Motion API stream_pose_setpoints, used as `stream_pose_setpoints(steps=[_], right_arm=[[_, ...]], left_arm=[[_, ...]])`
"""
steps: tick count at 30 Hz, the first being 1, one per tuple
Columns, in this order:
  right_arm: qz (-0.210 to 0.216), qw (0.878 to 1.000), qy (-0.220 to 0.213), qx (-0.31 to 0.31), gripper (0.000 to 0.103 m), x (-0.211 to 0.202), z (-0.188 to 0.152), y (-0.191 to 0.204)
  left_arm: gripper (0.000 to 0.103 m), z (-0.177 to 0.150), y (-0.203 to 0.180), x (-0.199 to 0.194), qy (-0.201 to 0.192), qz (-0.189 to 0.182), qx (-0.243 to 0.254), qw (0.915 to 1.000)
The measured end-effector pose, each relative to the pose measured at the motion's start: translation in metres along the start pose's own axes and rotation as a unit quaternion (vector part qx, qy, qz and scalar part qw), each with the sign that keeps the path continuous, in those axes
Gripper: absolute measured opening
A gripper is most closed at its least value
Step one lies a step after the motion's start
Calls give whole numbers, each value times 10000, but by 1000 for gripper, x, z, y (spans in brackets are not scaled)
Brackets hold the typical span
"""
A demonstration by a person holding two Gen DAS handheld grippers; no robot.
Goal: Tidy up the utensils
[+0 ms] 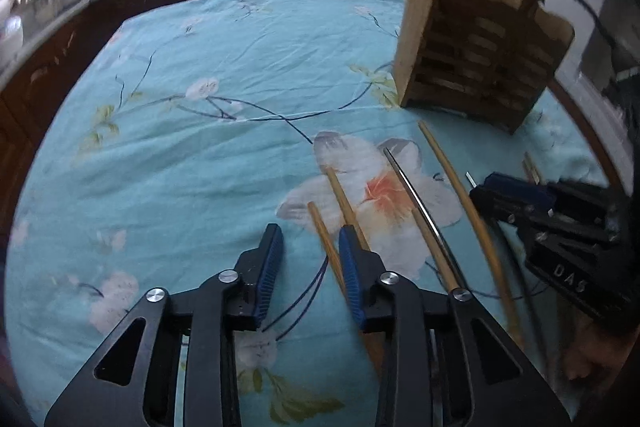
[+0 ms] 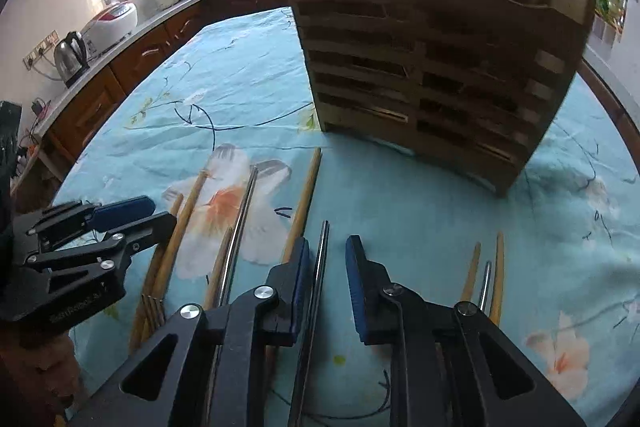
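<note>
Floral teal cloth (image 1: 200, 155) covers the counter. Wooden slatted utensil holder (image 2: 432, 67) stands upright at the far right side. Chopsticks lie loose on the cloth in front of it, wooden chopsticks (image 1: 340, 187) mixed with metal chopsticks (image 2: 240, 227), roughly parallel. Left gripper (image 1: 308, 247) hovers low over the leftmost wooden ones, jaws spread, gripping nothing. Right gripper (image 2: 328, 259) also gapes open, a metal stick (image 2: 322, 255) lying between its fingers, not clamped. Kettle (image 2: 70, 57) on the far worktop.

Both grippers are lowered side by side. The left gripper (image 1: 310, 241) has its blue-padded fingers (image 1: 269, 269) spread. The right gripper (image 2: 327, 253) is likewise parted.
</note>
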State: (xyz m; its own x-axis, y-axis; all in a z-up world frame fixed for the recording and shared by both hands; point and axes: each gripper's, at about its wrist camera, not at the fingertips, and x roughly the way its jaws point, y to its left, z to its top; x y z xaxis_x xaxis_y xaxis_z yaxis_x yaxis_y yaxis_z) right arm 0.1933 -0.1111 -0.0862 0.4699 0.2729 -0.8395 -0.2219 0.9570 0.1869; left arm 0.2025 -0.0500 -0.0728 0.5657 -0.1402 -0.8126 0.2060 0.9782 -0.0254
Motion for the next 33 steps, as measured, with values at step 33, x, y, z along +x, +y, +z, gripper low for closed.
stream_pose_setpoints(steps=[33], right_arm=[[785, 9773, -1853, 665, 4, -197, -1, -39]], left_arm=[[5, 17, 15, -167, -1576, -1280, -411, 9783]])
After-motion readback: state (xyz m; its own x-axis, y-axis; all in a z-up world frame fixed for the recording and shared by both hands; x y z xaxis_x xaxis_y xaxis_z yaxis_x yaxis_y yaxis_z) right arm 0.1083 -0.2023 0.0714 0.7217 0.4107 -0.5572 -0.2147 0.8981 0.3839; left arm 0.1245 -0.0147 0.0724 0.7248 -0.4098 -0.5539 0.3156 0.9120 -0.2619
